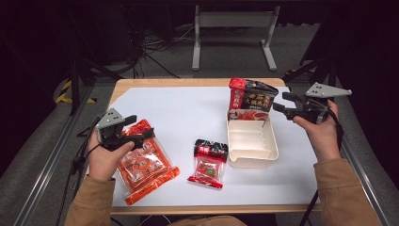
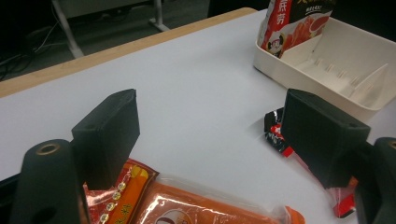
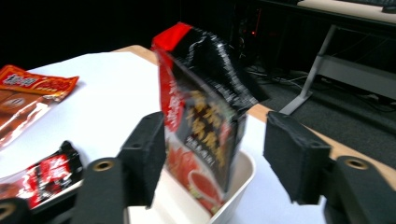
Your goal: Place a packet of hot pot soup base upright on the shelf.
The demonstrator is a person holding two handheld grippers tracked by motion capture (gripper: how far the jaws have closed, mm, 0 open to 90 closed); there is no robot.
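right tool [image 3: 212, 163] gapes wide beside the black pouch [image 3: 205, 116] (standing in the tray [image 1: 251, 143]); left tool [image 2: 210, 135] open too.

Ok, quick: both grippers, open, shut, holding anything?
Left gripper: open, empty, over the orange packet.
Right gripper: open, holding nothing, beside the black pouch.

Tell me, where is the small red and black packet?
In the high view the small red and black plastic packet lies flat on the white table cover, near the front edge, between the big orange plastic bag and the cream plastic tray.
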